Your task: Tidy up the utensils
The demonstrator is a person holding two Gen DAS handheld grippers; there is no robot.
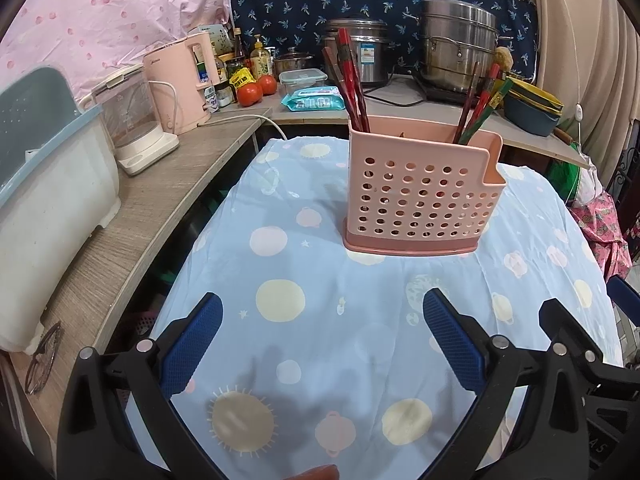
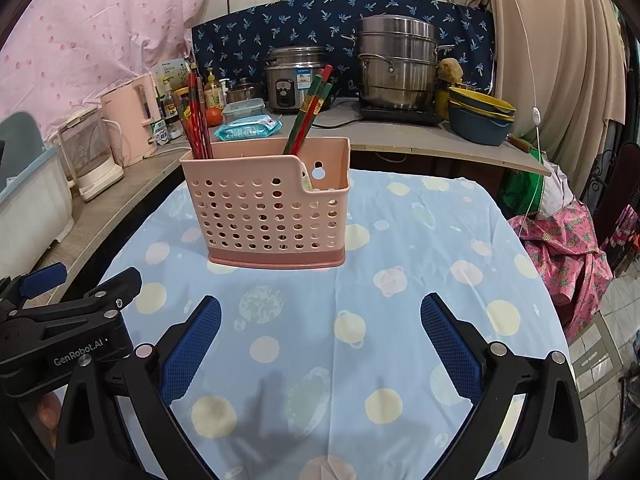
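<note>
On the far desk (image 1: 360, 344), both the left gripper (image 1: 322, 344) and the right gripper (image 2: 320, 344) gape empty; the chopsticks (image 2: 308, 116) in the holder (image 2: 264, 208), probably light, stiff and slippery, want pinching near their tops.

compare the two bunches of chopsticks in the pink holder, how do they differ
The red chopsticks are red and dark all over; the red-and-green chopsticks have green upper ends. The red chopsticks stand nearly upright at the left end of the pink holder; the red-and-green chopsticks sit further right and lean right. Both poke out above the rim, untouched by either gripper.

holder (image 2: 264, 208) hides chopstick (image 2: 308, 120) lower ends | dish rack (image 1: 40, 160) cut off
</note>
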